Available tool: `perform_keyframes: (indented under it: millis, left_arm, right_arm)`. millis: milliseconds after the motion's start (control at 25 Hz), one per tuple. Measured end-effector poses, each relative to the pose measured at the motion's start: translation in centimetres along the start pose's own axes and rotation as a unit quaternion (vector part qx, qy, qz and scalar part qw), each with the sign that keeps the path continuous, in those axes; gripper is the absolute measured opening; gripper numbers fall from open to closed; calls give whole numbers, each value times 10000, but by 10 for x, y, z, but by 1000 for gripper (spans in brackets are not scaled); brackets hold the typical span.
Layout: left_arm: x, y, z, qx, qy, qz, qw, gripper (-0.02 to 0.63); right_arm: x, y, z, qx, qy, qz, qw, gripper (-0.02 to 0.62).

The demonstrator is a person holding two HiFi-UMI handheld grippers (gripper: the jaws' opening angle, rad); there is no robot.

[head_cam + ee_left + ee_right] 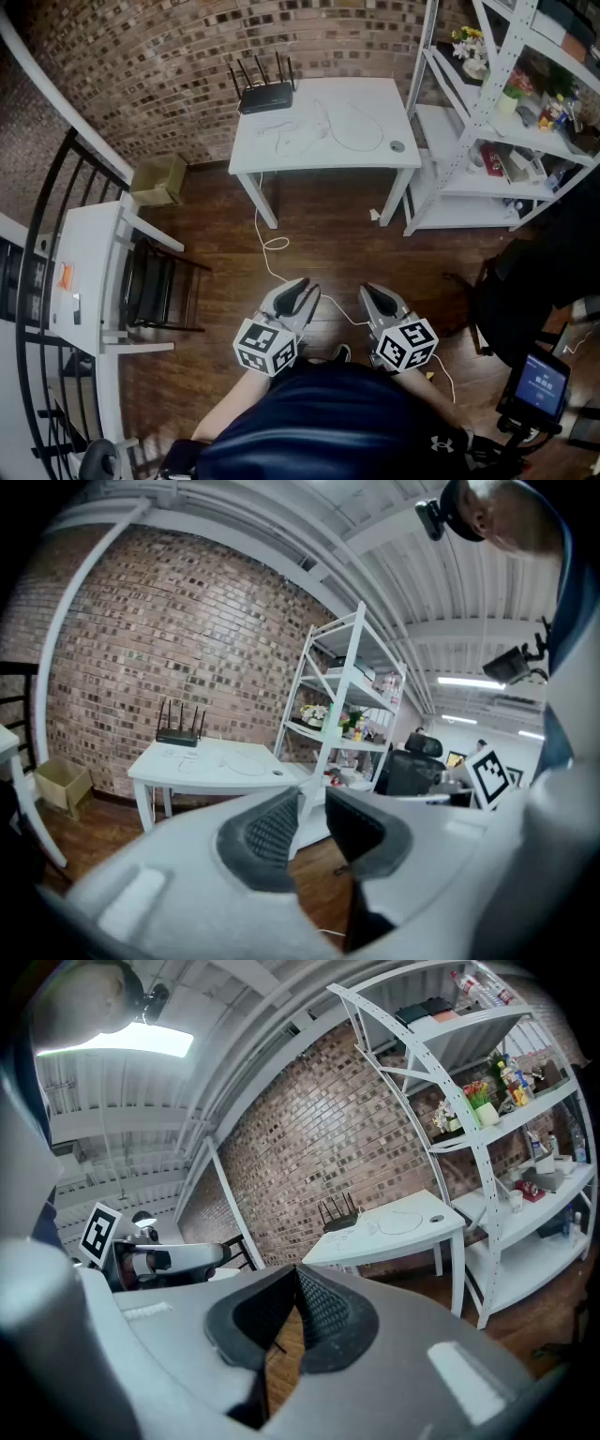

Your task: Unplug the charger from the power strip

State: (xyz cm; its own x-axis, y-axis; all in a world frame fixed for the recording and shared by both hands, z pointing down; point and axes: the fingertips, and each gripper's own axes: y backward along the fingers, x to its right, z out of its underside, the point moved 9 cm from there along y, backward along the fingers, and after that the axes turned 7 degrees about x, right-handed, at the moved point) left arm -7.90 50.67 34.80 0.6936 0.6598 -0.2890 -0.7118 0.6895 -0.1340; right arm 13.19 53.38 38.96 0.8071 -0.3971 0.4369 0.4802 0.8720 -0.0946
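Brick wall (141, 56) everywhere; ceiling (441, 583) only in gripper views; left gripper (312, 803) ajar, empty; right gripper (295, 1283) closed, empty.

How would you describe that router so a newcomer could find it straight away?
Against the brick wall stands a white table. The router sits at its back corner, on the left in the head view. It is a flat black box with upright aerials, unlike the pale cables lying beside it.

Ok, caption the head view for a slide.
Left gripper open, right gripper shut, both empty, facing a white table carrying a router and loose cables.
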Motion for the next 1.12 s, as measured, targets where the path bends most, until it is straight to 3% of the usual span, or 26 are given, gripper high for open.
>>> perform_keyframes:
  millis: [440, 600, 840, 1120]
  left_arm:
    - [-31, -46, -13, -62, -6, 61, 10000, 94]
    - [-73, -69, -19, -4, 87, 88, 9999, 94]
    - [-148, -105, -41, 85, 239, 366, 9990, 94]
    - [-234, -135, -59, -2, 78, 623, 9980, 94]
  right_arm:
    - [30, -43, -18, -15, 14, 118, 9999, 11]
    - [39, -84, -24, -107, 133, 160, 9997, 11]
    - [50, -157, -51, -135, 316, 623, 9975, 11]
    - [57, -249, -60, -174, 523, 1050, 9929, 11]
